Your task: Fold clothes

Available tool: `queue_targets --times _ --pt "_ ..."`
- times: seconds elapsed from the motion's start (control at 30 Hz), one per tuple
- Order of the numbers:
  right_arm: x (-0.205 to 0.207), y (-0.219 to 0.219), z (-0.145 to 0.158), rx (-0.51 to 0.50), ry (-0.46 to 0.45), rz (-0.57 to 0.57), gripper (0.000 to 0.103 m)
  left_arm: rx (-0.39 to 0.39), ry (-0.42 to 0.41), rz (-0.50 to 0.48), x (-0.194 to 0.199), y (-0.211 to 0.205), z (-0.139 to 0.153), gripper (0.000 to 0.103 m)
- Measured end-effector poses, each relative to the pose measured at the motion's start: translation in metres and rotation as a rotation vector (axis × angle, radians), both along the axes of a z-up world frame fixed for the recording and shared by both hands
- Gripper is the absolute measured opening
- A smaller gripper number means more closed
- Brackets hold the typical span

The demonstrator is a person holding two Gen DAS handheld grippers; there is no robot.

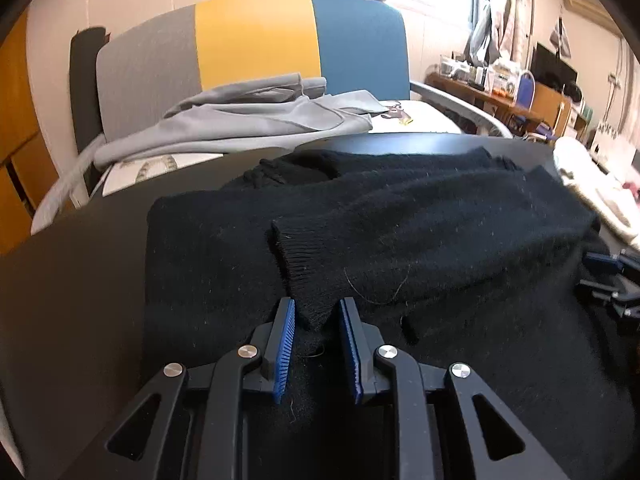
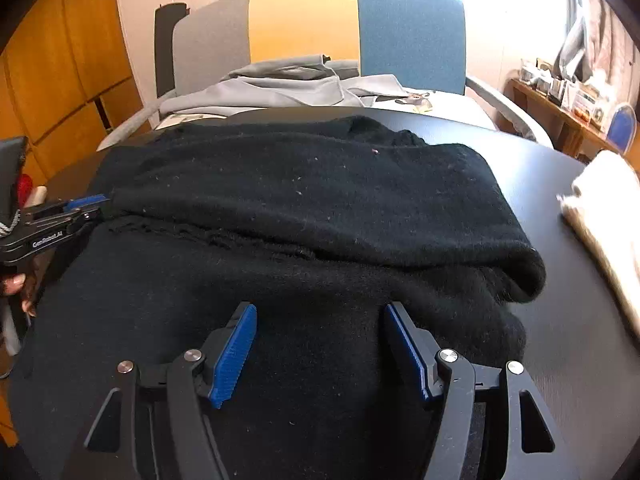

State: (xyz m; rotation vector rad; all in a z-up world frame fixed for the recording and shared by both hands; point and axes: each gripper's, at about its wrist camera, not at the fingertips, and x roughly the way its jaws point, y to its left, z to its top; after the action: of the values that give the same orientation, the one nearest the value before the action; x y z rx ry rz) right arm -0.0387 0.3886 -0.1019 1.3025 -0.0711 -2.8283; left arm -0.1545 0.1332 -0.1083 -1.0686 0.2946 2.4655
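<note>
Left gripper (image 1: 317, 322) narrowly parted around sweater cuff (image 1: 308, 280); right gripper (image 2: 320, 332) wide.

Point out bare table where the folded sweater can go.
Bare table lies left of the black sweater; a narrower strip runs between it and the cream cloth. The centre is covered. The bed behind holds grey clothing.

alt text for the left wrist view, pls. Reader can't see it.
The left gripper has its blue-padded fingers either side of a ribbed sleeve cuff of a black sweater spread on a dark table. Behind the table, a grey garment lies on a grey, yellow and blue chair. The right gripper shows at the right edge.
</note>
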Motion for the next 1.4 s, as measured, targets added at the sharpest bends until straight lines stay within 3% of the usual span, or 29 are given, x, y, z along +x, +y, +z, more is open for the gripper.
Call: queue_targets --times 0.17,0.23,0.27,0.37,0.47,0.53,0.6,0.7,0.8,0.87,0.97,1.13,1.27,1.4 --pt "-0.016 0.002 0.004 -0.014 -0.011 0.000 0.070 -0.020 0.005 0.028 0.009 -0.007 0.013 0.024" --pt "-0.002 0.009 0.014 -0.060 0.007 -0.034 0.064 0.050 0.018 0.028 0.033 -0.017 0.028 0.022" --pt "0.009 0.011 0.020 -0.098 0.036 -0.045 0.063 0.127 0.008 0.007 0.051 -0.021 0.035 0.023" --pt "0.041 -0.007 0.031 -0.181 0.072 0.022 0.056 0.233 -0.043 -0.082 0.097 -0.016 0.036 0.024" --pt "0.065 -0.042 0.026 -0.148 0.043 0.135 0.050 0.178 -0.088 -0.165 0.136 -0.006 0.015 0.024" --pt "0.081 -0.058 0.017 -0.092 0.021 0.196 0.047 0.115 -0.061 -0.204 0.152 -0.006 0.006 0.022" --pt "0.097 -0.061 0.006 0.006 0.028 0.224 0.046 0.048 -0.019 -0.233 0.165 -0.010 0.000 0.022" --pt "0.118 -0.038 0.007 0.040 0.042 0.170 0.046 -0.008 0.032 -0.258 0.171 -0.020 0.000 0.023" --pt "0.140 0.003 0.004 -0.011 0.069 0.062 0.042 0.035 0.019 -0.253 0.165 -0.031 0.001 0.023" --pt "0.150 0.017 0.004 -0.043 0.088 0.020 0.034 0.069 0.006 -0.247 0.161 -0.039 0.002 0.023" --pt "0.161 0.018 0.008 -0.057 0.101 -0.011 0.034 0.087 0.000 -0.232 0.169 -0.050 0.007 0.023" --pt "0.186 0.006 0.036 -0.136 0.163 -0.003 0.039 0.214 0.000 -0.246 0.213 -0.075 0.008 0.027" --pt "0.199 -0.014 0.028 -0.091 0.100 0.077 0.039 0.107 0.004 -0.236 0.219 -0.071 0.002 0.030" --pt "0.211 -0.004 0.020 -0.044 0.057 0.041 0.040 0.100 -0.047 -0.218 0.214 -0.084 0.003 0.030"
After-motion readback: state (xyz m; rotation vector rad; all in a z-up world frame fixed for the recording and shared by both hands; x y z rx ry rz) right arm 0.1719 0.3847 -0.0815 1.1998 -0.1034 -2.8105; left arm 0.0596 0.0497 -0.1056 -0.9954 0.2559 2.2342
